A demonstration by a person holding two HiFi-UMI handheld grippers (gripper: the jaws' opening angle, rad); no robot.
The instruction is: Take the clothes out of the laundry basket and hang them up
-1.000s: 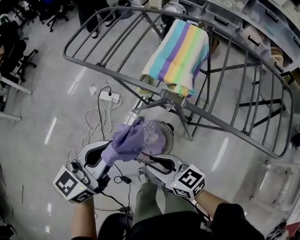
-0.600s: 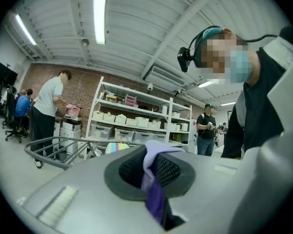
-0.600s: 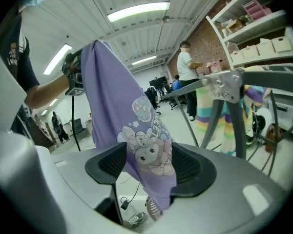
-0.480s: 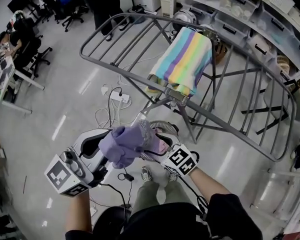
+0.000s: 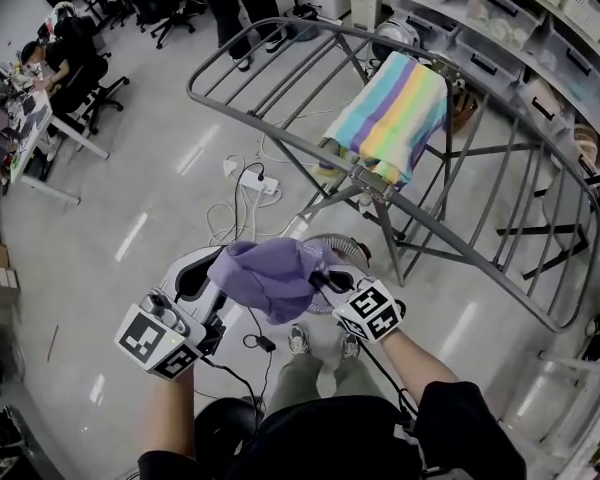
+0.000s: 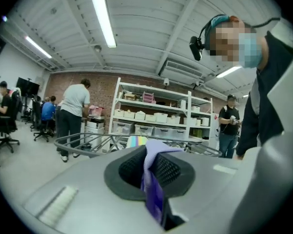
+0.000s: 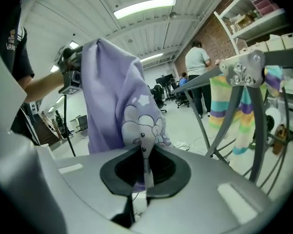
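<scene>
Your left gripper (image 6: 147, 168) and right gripper (image 7: 143, 165) both clamp the lilac printed garment (image 5: 270, 278), the right having just closed; it sits short of the grey metal drying rack (image 5: 364, 176), bare rails nearer your left.

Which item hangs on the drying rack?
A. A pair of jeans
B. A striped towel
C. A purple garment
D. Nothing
B: the striped towel is draped over the rack, while the purple garment is held below, clear of it.
</scene>
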